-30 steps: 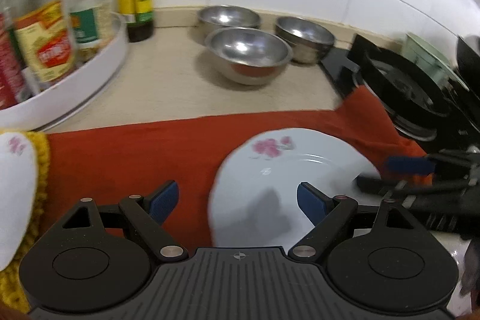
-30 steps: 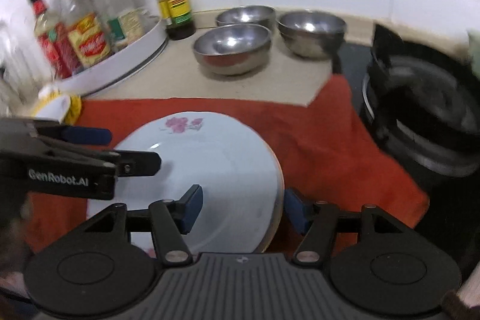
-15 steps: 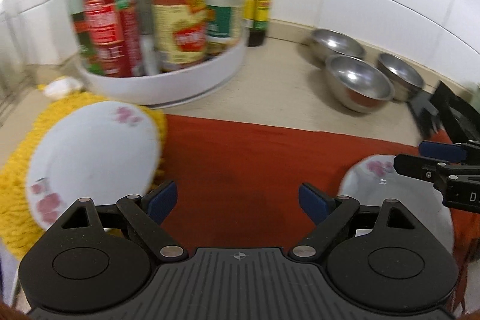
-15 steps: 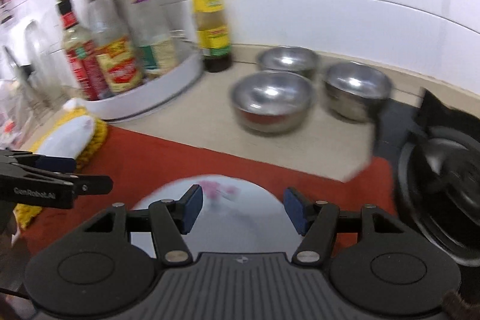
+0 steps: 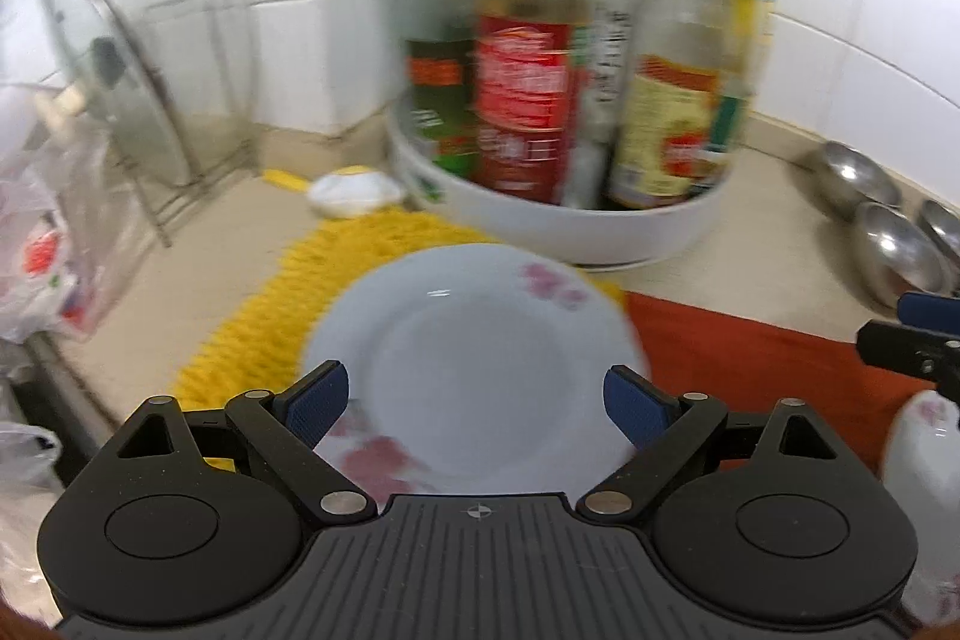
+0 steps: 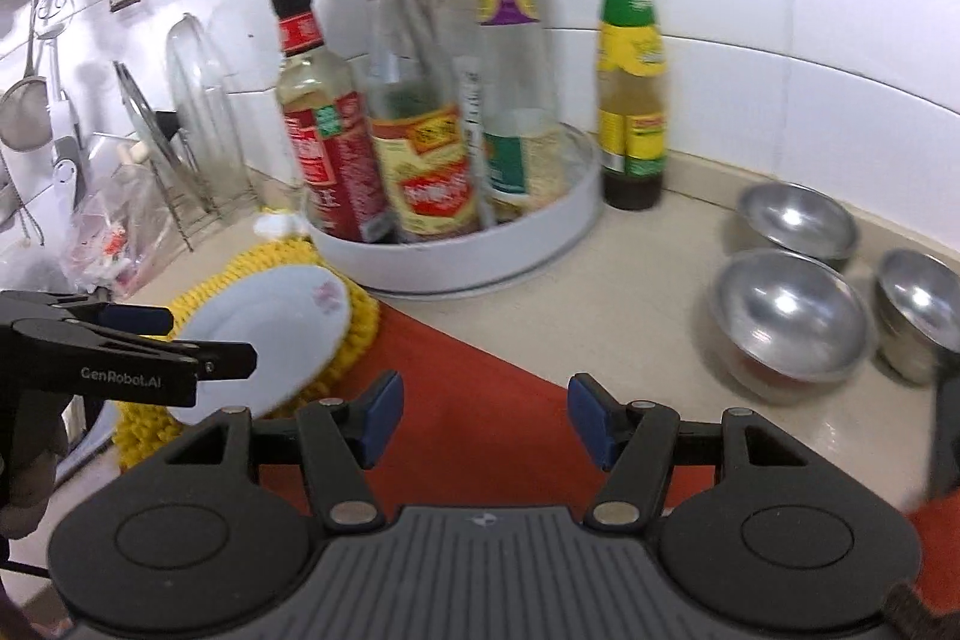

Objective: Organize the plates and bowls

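Left tool [image 5: 475, 395], spread wide, hovers over a plate [image 5: 474, 358] on a yellow mat [image 5: 264, 316]; right tool [image 6: 480, 415], also spread, holds nothing above a red cloth [image 6: 480, 388].

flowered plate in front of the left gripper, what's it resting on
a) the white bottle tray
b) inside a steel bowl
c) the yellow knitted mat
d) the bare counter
c: the flowered plate lies on the yellow knitted mat, which shows around its far and left edges; the right wrist view also shows the flowered plate sitting on that mat.
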